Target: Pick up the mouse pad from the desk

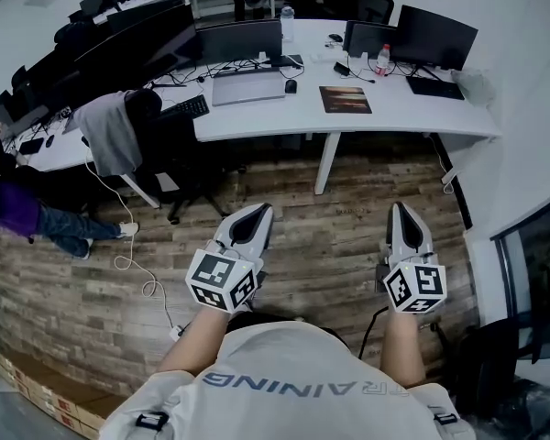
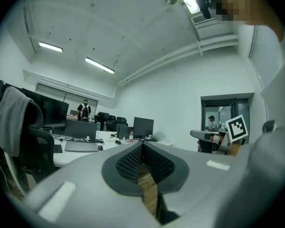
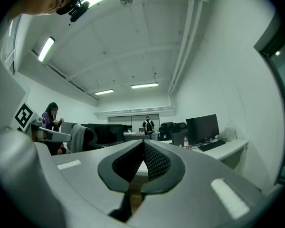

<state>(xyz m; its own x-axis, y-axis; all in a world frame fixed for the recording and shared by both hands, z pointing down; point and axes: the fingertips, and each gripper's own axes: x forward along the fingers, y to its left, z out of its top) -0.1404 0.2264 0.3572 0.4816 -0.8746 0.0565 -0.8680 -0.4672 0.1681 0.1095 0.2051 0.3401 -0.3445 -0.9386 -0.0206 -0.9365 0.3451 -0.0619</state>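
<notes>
Mouse pad: your mouse pad (image 1: pixel 345 99) is the dark rectangle with a reddish-brown print. It lies flat on the white bench (image 1: pixel 394 117), right of the middle and near the front edge, with bare bench top all round it.
Nearest neighbours: a grey slab (image 1: pixel 247 87) lies to the pad's left with a dark mouse (image 1: pixel 291 86) just beside its right edge. I cannot tell whether the slab is a closed laptop or a mat.
Further back on the bench: a water bottle (image 1: pixel 382 60) with a red cap stands behind the pad to the right. A dark monitor (image 1: pixel 437 37) stands beyond it, with a black keyboard (image 1: pixel 434 87) in front.
Left tool: your left tool (image 1: pixel 261 209) is held level over the wooden floor (image 1: pixel 330 236), well short of the bench. Its jaws are together at the tips with nothing between them.
Right tool: your right tool (image 1: pixel 401 207) is level beside it, also well apart from the pad. Its jaws are closed and empty.
Left of the bench: an office chair (image 1: pixel 165 154) has a grey garment (image 1: pixel 105 131) draped over its back. A white cable (image 1: pixel 128 246) trails on the floor below it.
Far left: a seated person (image 1: pixel 18 214) is at the picture's edge.
</notes>
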